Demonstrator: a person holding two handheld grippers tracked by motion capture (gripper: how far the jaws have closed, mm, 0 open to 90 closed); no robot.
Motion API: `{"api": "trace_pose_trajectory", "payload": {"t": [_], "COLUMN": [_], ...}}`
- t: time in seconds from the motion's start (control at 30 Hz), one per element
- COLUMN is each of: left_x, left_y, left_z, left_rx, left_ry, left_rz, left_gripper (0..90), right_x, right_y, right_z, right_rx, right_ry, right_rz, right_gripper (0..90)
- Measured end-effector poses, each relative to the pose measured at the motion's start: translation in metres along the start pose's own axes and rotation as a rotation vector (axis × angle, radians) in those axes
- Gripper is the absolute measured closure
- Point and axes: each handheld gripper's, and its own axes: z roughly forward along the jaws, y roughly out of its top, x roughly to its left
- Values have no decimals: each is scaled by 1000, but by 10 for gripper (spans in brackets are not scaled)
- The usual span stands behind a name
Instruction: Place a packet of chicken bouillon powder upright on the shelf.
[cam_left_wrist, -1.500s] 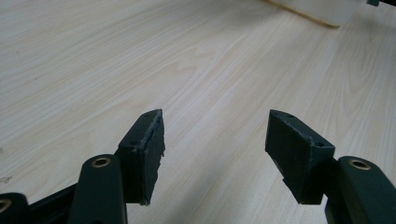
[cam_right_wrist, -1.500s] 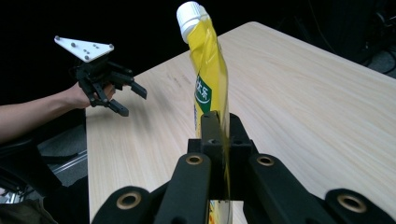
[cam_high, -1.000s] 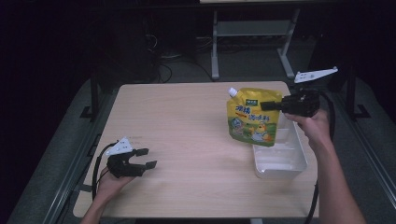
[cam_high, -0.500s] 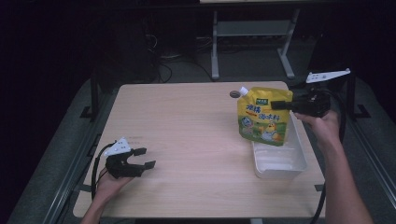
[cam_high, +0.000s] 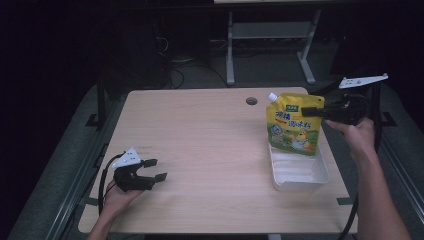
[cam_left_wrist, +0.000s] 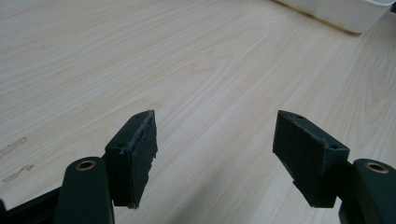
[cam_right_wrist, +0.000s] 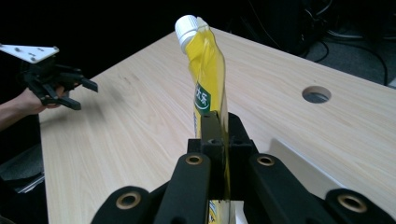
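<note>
A yellow spouted pouch (cam_high: 294, 123) with a white cap hangs upright over the far end of a white tray (cam_high: 299, 174) at the table's right side. My right gripper (cam_high: 312, 110) is shut on the pouch's upper right edge; in the right gripper view the pouch (cam_right_wrist: 208, 88) rises edge-on from between the jaws. My left gripper (cam_high: 152, 170) rests low near the table's front left corner, open with nothing between its fingers (cam_left_wrist: 133, 154). It appears far off in the right gripper view as well, left gripper (cam_right_wrist: 81, 93).
The light wooden table (cam_high: 200, 140) has a round cable hole (cam_high: 251, 101) near its far edge. A corner of the white tray (cam_left_wrist: 341, 11) appears at the top of the left gripper view. A metal desk frame (cam_high: 270, 35) stands behind the table in the dark.
My right gripper has carried the pouch to the right and slightly nearer, over the tray's far end. The left gripper has stayed put.
</note>
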Motion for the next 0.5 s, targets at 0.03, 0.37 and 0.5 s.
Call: {"api": "trace_pose_trajectory", "payload": {"t": [0.03,0.37,0.5], "left_x": [0,5,8], "left_y": [0,-3,-4], "left_z": [1,-3,-4], "left_rx": [5,1,-13], "left_ry": [7,14,11], "left_rz": [3,-9,-31], "left_gripper": [302,302,302], "right_x": [-2,-14,-16], "right_y": [-1,-24,-33], "right_z": [1,18,15], "right_rx": [3,16,-22], "right_ry": [0,-25,-25], "right_rz": [-1,14,48], "right_gripper": [891,886,876]}}
